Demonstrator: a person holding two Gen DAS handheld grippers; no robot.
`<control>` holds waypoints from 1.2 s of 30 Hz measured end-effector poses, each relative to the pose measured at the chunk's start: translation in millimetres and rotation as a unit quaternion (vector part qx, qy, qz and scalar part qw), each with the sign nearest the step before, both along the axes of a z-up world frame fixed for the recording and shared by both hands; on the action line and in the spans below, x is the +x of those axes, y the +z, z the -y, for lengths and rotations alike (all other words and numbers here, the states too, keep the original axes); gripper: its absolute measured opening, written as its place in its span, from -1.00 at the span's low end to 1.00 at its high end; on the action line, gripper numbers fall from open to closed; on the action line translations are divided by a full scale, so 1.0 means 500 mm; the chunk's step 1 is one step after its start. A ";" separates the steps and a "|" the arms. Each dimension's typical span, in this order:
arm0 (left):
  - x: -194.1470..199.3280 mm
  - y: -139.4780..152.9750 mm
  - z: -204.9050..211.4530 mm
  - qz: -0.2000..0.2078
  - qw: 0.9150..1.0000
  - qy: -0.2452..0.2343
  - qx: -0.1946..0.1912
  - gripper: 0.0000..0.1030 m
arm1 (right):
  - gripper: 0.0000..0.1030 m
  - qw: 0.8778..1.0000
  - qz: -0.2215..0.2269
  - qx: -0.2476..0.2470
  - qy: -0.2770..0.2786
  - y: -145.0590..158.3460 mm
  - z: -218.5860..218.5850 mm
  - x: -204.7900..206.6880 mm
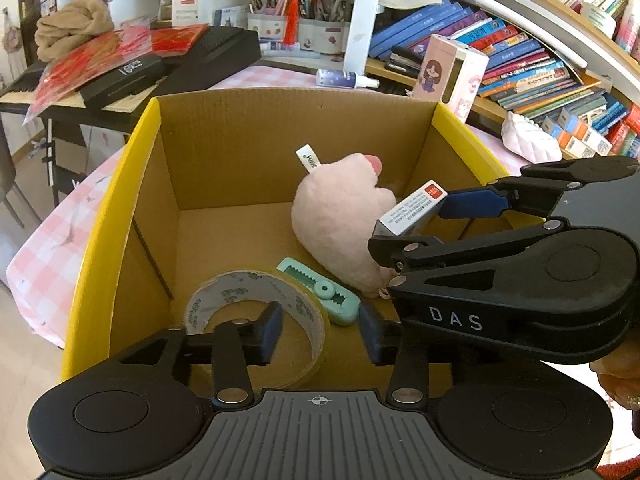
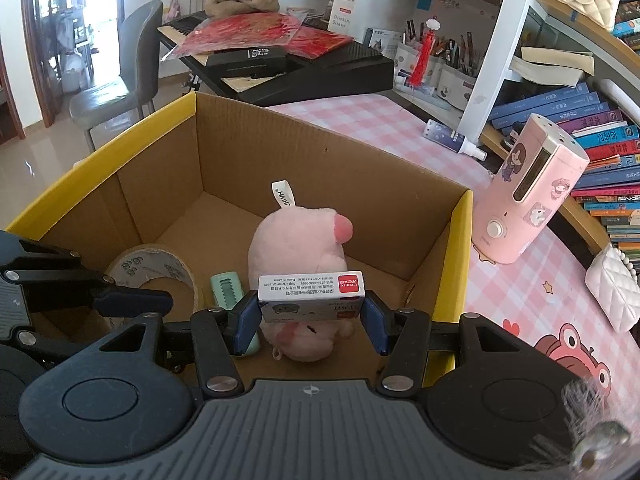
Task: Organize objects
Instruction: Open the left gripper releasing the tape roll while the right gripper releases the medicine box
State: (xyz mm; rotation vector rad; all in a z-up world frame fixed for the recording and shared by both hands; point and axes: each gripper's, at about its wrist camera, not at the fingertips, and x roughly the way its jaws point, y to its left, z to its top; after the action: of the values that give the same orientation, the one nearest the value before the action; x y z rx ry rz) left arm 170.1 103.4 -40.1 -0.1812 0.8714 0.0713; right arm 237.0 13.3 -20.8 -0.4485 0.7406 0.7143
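An open cardboard box (image 1: 296, 94) (image 2: 320, 136) with yellow outer sides stands on a pink checked tablecloth. On its floor lie a pink plush toy (image 1: 340, 216) (image 2: 296, 240), a mint green tape cutter (image 1: 324, 290) (image 2: 228, 288) and a roll of tape (image 1: 224, 296) (image 2: 160, 260). My left gripper (image 1: 322, 334) hangs open just above the roll; one finger is over its hole, the other outside, and neither pad presses it. My right gripper (image 2: 311, 316) (image 1: 416, 224) is shut on a small white box with a red label (image 2: 311, 300) (image 1: 412, 208), held over the plush toy.
Right of the box stand a pink humidifier (image 2: 532, 200), a small spray bottle (image 2: 452, 136) and a white quilted purse (image 2: 616, 284). Shelves of books (image 1: 520, 64) line the right. Behind are a cluttered keyboard (image 2: 304, 68) and a grey chair (image 2: 120, 92).
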 end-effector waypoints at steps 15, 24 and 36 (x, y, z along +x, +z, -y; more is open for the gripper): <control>-0.019 0.010 -0.005 0.007 1.000 0.012 -0.005 0.07 | 0.05 1.000 -0.002 -0.018 -0.004 -0.003 -0.010 0.003; -0.044 0.028 -0.002 0.033 0.999 0.013 0.007 0.28 | 0.12 1.000 0.021 0.015 -0.018 0.020 0.009 -0.025; -0.114 0.068 0.011 0.090 0.996 0.001 0.016 0.48 | 0.27 0.993 0.063 0.066 -0.068 0.070 0.053 -0.099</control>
State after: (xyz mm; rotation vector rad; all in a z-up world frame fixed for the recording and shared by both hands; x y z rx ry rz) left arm 112.9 97.9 -6.1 -0.1551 0.6892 0.0700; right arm 187.7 -13.1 14.1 -0.3152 0.5947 0.5970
